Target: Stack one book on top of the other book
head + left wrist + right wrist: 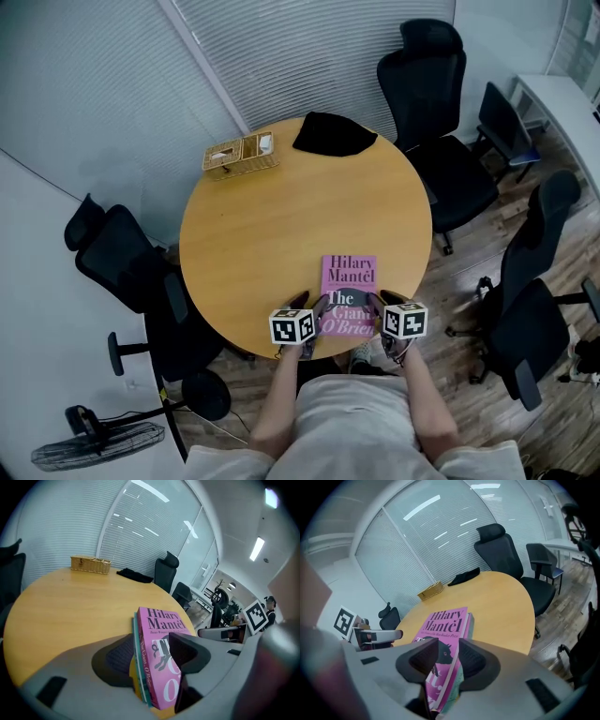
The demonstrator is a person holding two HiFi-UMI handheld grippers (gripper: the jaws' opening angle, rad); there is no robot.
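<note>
your left claw, jaws half apart, grips the left edge of the pink book and the teal book beneath it, at the table's near edge. your right claw pinches their right edge, jaws narrower.

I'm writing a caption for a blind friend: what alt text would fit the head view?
A pink book lies at the near edge of a round wooden table, its near corners held by a person's left gripper and right gripper. Farther back sit a wicker basket and a black cloth; black office chairs surround the table.
</note>
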